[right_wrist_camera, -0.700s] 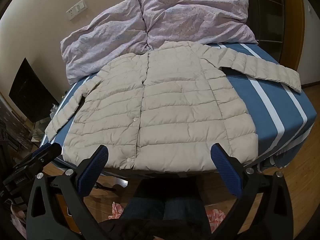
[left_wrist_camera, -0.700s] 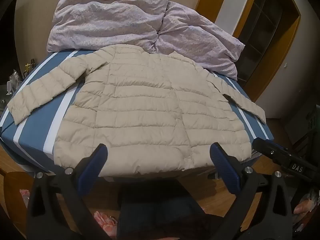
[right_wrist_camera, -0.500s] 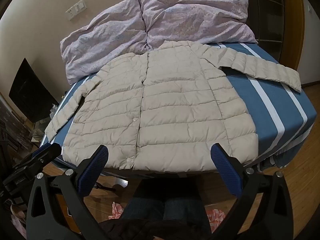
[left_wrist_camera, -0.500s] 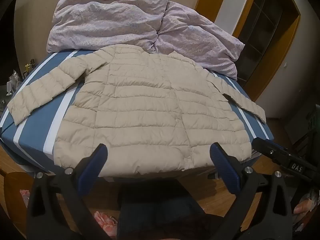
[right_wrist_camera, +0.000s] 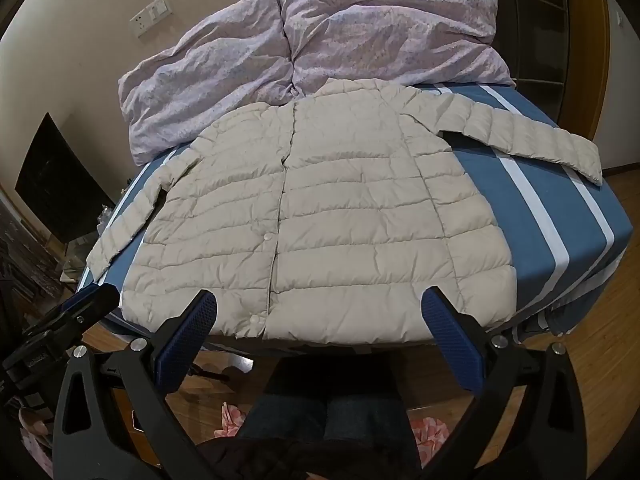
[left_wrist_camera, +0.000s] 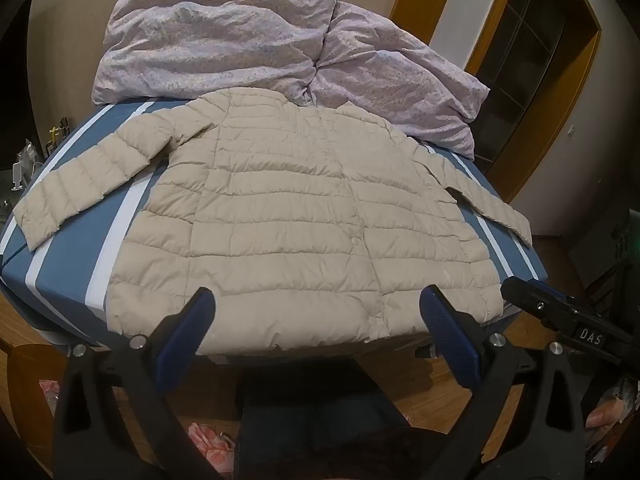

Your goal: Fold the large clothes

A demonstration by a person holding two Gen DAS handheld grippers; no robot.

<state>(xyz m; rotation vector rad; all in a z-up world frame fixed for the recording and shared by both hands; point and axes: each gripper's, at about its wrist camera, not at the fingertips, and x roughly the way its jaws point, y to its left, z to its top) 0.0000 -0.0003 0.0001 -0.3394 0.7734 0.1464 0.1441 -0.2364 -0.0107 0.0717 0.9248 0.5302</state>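
A beige quilted puffer jacket [left_wrist_camera: 296, 224] lies flat and face up on the blue striped bed [left_wrist_camera: 60, 268], both sleeves spread outward, its hem at the near edge. It also shows in the right wrist view [right_wrist_camera: 332, 224]. My left gripper [left_wrist_camera: 316, 312] is open and empty, held just short of the hem, above the floor. My right gripper [right_wrist_camera: 318, 312] is open and empty, also in front of the hem. The right gripper's body shows at the right of the left wrist view [left_wrist_camera: 568, 316]; the left gripper's body shows at the left of the right wrist view [right_wrist_camera: 60, 320].
A crumpled lilac duvet [left_wrist_camera: 248, 44] is heaped at the head of the bed, also seen in the right wrist view [right_wrist_camera: 320, 40]. The person's legs [right_wrist_camera: 324, 412] and the wooden floor [right_wrist_camera: 600, 360] lie below the grippers. A wooden door frame [left_wrist_camera: 560, 92] stands at the right.
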